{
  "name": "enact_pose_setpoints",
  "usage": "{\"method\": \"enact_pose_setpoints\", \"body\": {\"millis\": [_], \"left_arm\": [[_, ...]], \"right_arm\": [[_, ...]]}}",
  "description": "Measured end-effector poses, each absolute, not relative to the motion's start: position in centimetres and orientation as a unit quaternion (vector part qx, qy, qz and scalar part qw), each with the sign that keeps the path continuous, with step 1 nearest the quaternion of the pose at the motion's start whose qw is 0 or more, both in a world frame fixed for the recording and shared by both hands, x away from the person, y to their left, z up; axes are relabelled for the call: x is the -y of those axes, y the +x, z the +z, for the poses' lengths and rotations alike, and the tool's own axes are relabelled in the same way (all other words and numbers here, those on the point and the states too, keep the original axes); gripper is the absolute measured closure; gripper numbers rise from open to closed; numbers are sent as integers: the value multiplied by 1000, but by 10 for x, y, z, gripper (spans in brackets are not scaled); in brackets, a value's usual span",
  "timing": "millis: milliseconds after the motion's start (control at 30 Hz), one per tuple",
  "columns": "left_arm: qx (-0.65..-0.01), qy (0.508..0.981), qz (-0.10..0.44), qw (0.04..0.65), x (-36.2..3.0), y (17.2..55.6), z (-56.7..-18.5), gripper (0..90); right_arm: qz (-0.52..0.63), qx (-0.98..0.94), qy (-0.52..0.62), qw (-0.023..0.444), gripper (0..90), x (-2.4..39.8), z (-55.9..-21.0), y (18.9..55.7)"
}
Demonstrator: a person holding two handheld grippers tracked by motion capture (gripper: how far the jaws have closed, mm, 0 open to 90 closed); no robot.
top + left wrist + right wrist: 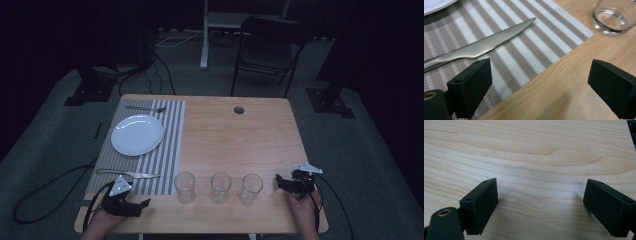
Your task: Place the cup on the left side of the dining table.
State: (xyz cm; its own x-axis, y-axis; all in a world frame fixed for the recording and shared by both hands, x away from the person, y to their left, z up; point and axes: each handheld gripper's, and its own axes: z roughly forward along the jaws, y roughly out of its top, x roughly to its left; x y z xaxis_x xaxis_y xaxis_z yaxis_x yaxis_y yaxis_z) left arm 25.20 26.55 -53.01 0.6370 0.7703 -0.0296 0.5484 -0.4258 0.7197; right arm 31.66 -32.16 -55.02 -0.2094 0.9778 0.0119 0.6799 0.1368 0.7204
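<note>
The wooden table [235, 135] has a round cable hole near its far edge, and no writing or brand can be read on anything on it. A striped placemat [170, 125] covers the table's left part, running from the far edge almost to the near edge. On the placemat's far half sits a white plate [137, 135], with a fork [146, 108] lying between it and the table's far edge. Three empty clear glasses stand in a row along the near edge: the left glass [184, 187] just beside the placemat's near right corner, the middle glass [220, 187] and the right glass [250, 188]. A table knife [129, 174] lies across the placemat's near end, its blade tip pointing toward the left glass. The left gripper [142, 206] hovers at the table's near left corner, just short of the knife, its jaws wide apart with nothing between them. The right gripper [281, 182] rests near the near right corner, beside the right glass, jaws wide over bare wood.
</note>
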Motion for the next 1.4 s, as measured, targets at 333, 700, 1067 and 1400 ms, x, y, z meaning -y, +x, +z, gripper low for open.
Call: {"method": "enact_pose_setpoints", "body": {"millis": [333, 700, 1067, 1400], "left_arm": [[-366, 843, 137, 370, -240, 253, -527, 59], [-334, 852, 115, 387, -216, 255, -526, 59], [-303, 860, 104, 397, -190, 256, -526, 60], [-297, 856, 98, 411, -172, 261, -523, 60]], "right_arm": [[308, -714, 581, 242, 123, 322, -550, 316], [308, -713, 581, 242, 123, 322, -550, 316], [308, -713, 581, 242, 123, 322, -550, 316], [308, -713, 581, 242, 123, 322, -550, 316]]}}
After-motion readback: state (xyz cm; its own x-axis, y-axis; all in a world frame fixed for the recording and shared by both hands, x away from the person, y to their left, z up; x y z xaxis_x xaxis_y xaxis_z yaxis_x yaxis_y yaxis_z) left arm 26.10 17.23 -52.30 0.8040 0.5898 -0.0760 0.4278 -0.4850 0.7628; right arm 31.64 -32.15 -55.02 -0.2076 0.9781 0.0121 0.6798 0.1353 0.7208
